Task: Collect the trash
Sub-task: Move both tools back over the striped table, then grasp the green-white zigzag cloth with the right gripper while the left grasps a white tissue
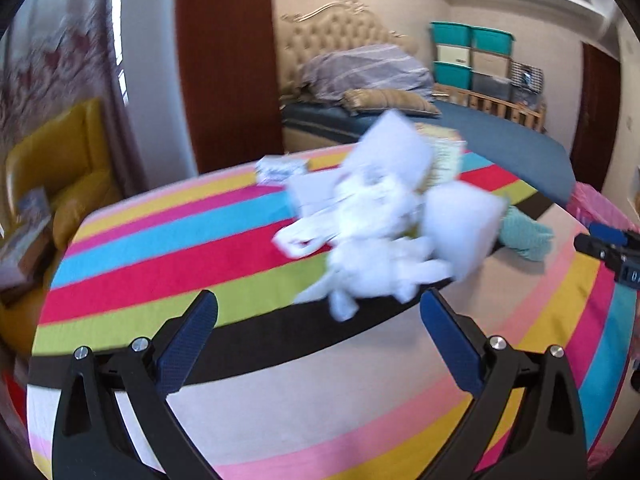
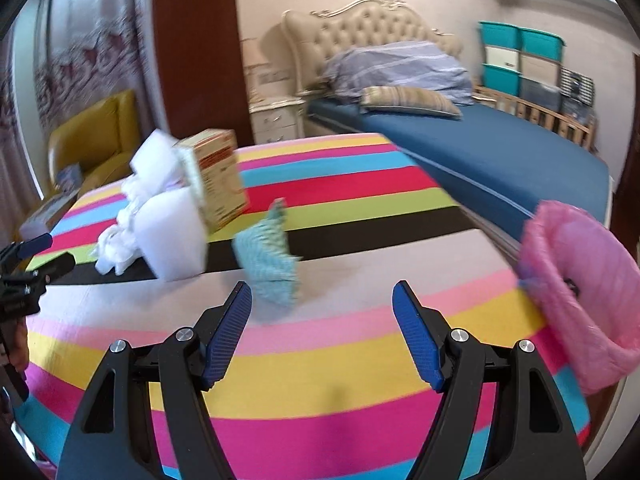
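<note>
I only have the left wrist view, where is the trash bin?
Observer: A bin lined with a pink plastic bag sits at the right edge of the striped cloth table; the right wrist view shows its open mouth.
Operator: What's behind the white crumpled paper pile?
Observer: An orange and cream cardboard box stands tilted against the pile.
Operator: Right gripper holding anything?
Observer: No, the right gripper is open and empty, the teal crumpled wrapper just beyond its fingers.

striped tablecloth (image 2: 360, 356), blue bed (image 2: 500, 152), yellow armchair (image 2: 96, 136), teal bins (image 2: 520, 52)

Blurred white trash pile (image 1: 372, 236), apparently tissues, striped cloth (image 1: 180, 264)
</note>
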